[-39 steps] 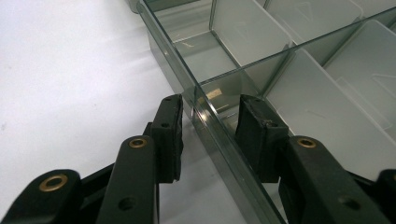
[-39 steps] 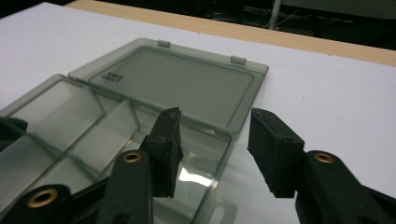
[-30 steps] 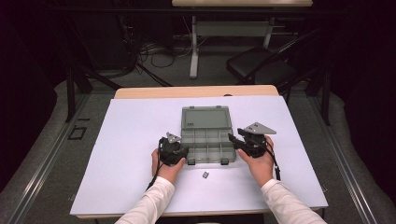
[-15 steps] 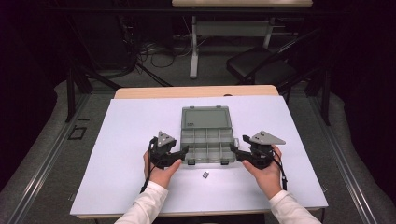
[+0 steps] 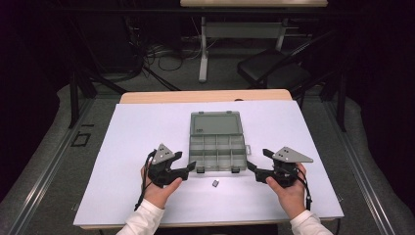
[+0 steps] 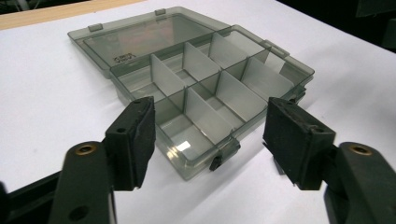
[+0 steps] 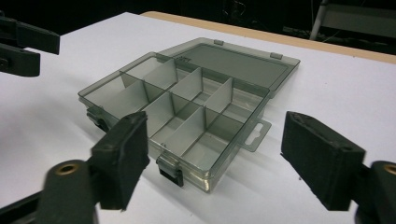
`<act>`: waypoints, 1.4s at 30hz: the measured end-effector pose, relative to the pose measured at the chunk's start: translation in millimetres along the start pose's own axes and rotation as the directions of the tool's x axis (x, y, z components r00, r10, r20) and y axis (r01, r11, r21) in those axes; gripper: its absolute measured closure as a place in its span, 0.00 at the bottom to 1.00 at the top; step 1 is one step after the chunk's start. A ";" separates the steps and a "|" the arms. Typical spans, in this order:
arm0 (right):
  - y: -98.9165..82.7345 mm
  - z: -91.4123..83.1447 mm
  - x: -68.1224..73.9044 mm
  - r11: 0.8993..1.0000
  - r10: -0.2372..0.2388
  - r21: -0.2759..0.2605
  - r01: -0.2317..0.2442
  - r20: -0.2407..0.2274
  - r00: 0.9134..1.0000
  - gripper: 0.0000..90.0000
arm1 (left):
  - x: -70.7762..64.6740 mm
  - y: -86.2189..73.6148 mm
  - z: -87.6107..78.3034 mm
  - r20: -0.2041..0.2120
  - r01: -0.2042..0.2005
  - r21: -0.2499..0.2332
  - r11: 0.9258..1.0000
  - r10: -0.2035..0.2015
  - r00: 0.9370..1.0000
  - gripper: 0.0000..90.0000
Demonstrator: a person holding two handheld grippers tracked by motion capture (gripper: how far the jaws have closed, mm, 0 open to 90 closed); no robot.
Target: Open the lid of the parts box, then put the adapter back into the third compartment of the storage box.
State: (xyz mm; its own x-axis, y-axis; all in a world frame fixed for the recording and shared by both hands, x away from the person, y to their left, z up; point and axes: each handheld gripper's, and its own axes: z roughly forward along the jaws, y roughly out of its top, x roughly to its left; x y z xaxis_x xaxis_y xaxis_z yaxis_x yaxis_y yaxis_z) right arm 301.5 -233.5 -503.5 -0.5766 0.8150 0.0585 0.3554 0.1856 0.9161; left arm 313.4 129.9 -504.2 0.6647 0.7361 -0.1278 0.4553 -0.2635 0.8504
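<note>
Near the middle of the counter [image 5: 122,147], toward its near edge, lies one box [image 5: 217,144], open, its lid flat toward the far edge and its tray facing the person. The left gripper [image 5: 188,167] sits just off the tray's near left corner and the right gripper [image 5: 250,167] just off its near right corner; the fingers of both have just been opening and stand apart with nothing between them, clear of the box. One small dark piece [image 5: 215,183] lies loose on the counter just in front of the tray, between the two grippers. The likeliest slip, I judge, is a hand or trailing cable sweeping that piece toward the near edge, or a finger catching one of the two front latches [image 6: 216,162] and dragging the light box askew. Count: one box, eight compartments in two rows of four, all apparently empty, two lid hinges, two grippers, one loose piece.
</note>
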 end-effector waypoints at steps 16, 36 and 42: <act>-9.1 -6.0 0.0 0.997 -0.068 -0.026 0.068 0.028 0.997 0.17 | -9.7 -2.8 1.1 0.122 -0.037 -0.035 0.999 0.041 0.992 0.19; -9.7 -2.7 0.0 0.998 -0.056 -0.025 0.057 0.010 0.998 0.17 | -35.0 -6.4 15.3 0.192 -0.031 -0.006 0.999 0.032 0.981 0.18; -9.4 -1.7 0.5 0.998 -0.054 -0.026 0.054 0.005 0.999 0.17 | -41.5 -4.9 18.1 0.192 -0.043 0.015 0.999 0.040 0.981 0.16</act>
State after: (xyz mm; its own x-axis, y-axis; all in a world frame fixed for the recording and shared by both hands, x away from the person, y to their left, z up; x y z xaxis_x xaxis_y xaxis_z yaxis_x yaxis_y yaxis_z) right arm 296.6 -235.8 -511.4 -0.5914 0.8064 0.0074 0.3043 0.2146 0.9281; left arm 294.4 89.3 -512.3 0.7834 0.5919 -0.1895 0.4348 -0.3041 0.8476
